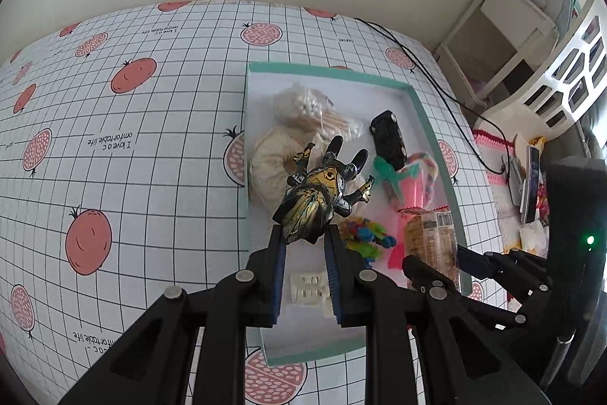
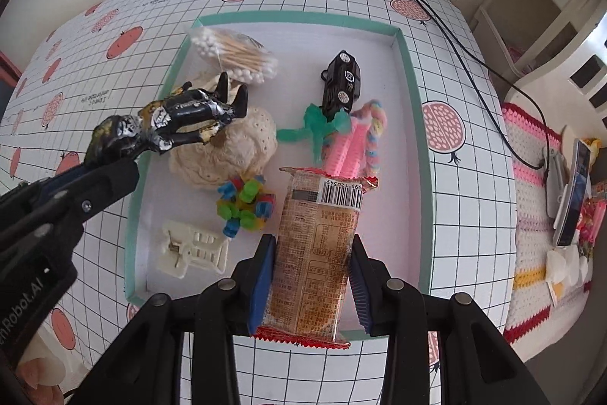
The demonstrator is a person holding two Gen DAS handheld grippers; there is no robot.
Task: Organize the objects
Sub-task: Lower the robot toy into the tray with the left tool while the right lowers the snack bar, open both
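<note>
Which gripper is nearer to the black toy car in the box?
Right, though not by much. The right gripper, shut on the snack packet, sits straight below the toy car; the left gripper, clamping the beetle toy, hangs farther left.

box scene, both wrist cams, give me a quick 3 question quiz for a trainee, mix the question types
1. True or false: the left gripper holds a black and gold beetle toy.
2. What is clamped in the right gripper?
A. a bag of cotton swabs
B. a snack packet
C. a black toy car
3. Fill in: the black toy car lies inside the ____-rimmed box.

Key
1. True; its jaws grip the beetle's rear end.
2. B; the snack packet, barcode at its far end, sits between the blue pads, while the cotton swabs lie in the box.
3. Green.
</note>
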